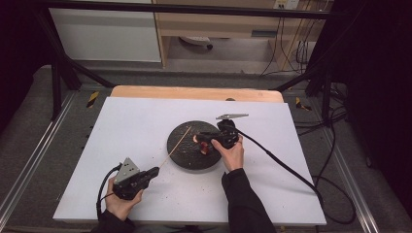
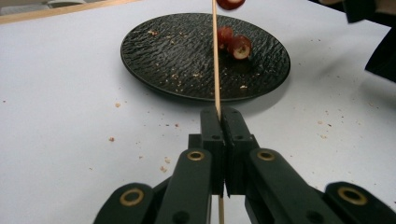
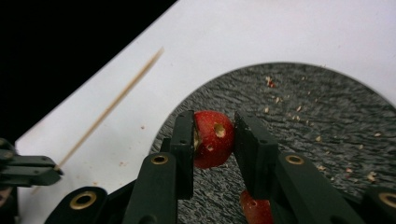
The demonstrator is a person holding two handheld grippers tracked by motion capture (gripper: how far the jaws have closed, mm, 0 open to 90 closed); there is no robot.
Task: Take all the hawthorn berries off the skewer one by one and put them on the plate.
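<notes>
Where the right gripper's (image 3: 214,135) jaws met, we saw them pressed on a red fruit piece (image 3: 213,138) with a small hole in its cut face, held above the black plate (image 3: 327,130). Another red piece (image 3: 256,208) lay on the plate just below it (partly hidden by a jaw). The left gripper (image 2: 219,122) had its jaws fully together on a thin wooden skewer (image 2: 215,60), which ran forward from them over the plate toward the held fruit. In the left gripper view two red pieces (image 2: 235,43) lay on the plate's far side, among scattered crumbs. In the high view the plate (image 1: 183,145) sat mid-table on the white table (image 1: 136,126), the left gripper (image 1: 151,172) near its front left and the right gripper (image 1: 199,139) above it.
</notes>
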